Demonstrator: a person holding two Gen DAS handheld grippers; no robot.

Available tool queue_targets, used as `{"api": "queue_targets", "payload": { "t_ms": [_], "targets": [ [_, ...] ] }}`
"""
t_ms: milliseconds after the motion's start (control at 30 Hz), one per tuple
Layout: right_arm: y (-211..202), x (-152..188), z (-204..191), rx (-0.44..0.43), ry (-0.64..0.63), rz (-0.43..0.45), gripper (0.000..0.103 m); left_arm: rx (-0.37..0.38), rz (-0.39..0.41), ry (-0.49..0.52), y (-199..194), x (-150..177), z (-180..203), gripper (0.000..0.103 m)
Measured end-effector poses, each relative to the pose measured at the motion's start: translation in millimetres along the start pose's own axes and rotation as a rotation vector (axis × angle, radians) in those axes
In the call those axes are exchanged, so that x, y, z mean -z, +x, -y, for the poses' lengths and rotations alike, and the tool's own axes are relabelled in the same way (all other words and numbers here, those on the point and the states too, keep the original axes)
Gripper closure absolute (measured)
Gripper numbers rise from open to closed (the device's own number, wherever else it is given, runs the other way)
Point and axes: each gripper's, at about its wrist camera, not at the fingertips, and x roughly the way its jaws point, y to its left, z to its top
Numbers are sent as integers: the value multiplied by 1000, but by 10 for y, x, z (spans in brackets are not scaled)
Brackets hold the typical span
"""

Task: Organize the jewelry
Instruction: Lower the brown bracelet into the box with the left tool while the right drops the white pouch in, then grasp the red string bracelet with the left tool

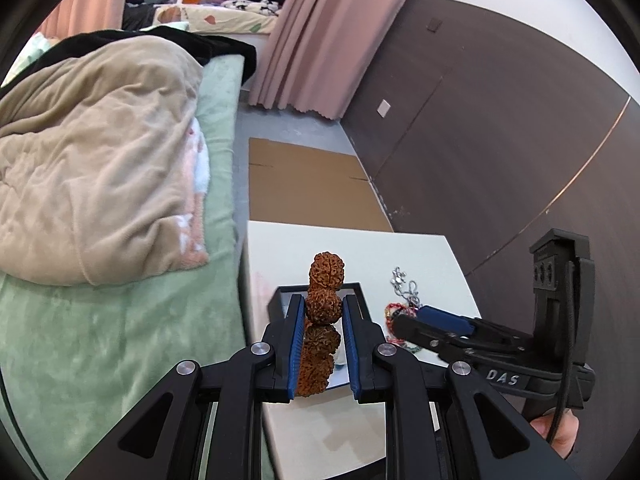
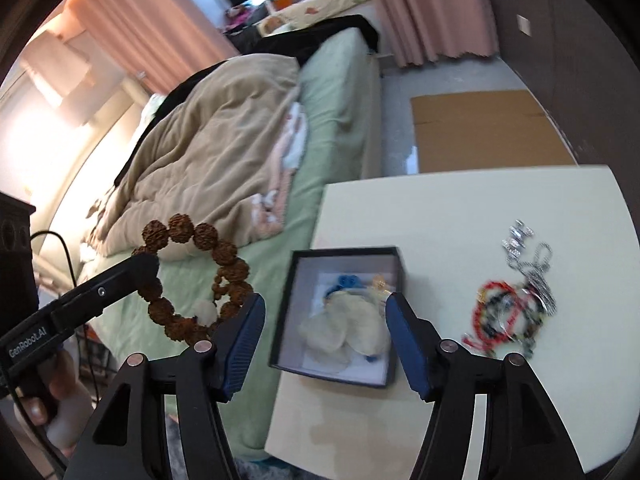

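We see a bracelet point(image 2: 192, 276) of rough, deeply wrinkled brown seed beads, matt like dry wood, pressed between ribbed blue rubbery pads on matt black plastic fingers point(image 1: 294, 340) with shiny metal pivot pins. The bench point(image 2: 472, 216) looks smooth and matt cream, and the box point(image 2: 394, 264) on it has matt black card walls with a pale lining. Beside it the jewelry pile point(image 2: 516, 304) mixes glittering silvery metal chain with glossy red beads, while the blanket point(image 1: 100, 152) on the bed is soft, fuzzy beige cloth.

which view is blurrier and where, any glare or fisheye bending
Right wrist view: motion blur smears the jewelry pile and the open box; a bright overexposed glow washes out the upper left. Left wrist view: sharp on the bead bracelet, no glare; the dark wall panel curves from fisheye distortion.
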Motion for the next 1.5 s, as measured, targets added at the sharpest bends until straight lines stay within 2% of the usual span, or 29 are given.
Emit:
{"api": "queue_targets", "payload": {
  "t_ms": [367, 400, 533, 600, 633, 700, 767, 1067, 1500],
  "targets": [
    [-353, 160, 530, 55, 128, 66, 39, 56, -85, 44, 446, 102, 298, 84],
    [-370, 174, 568, 57, 140, 70, 39, 52, -96, 46, 490, 116, 308, 84],
    [-416, 220, 724, 64, 183, 80, 39, -54, -182, 67, 773, 181, 259, 80],
    [-430, 246, 776, 62, 196, 83, 39, -72, -229, 34, 860, 222, 175, 61],
    [-433, 260, 801, 60, 202, 85, 39, -62, -233, 3, 871, 234, 110, 56],
    [-441, 290, 826, 55, 209, 87, 39, -58, -212, -18, 828, 235, 52, 41],
    [-439, 321, 857, 51, 217, 87, 39, -65, -190, -18, 780, 225, 46, 35],
    [-520, 459, 1037, 44, 272, 106, 39, -37, -182, 6, 809, 195, 205, 35],
    [-795, 610, 1465, 83, 383, 165, 39, 41, -222, 143, 1110, 229, 877, 35]
  ]
}}
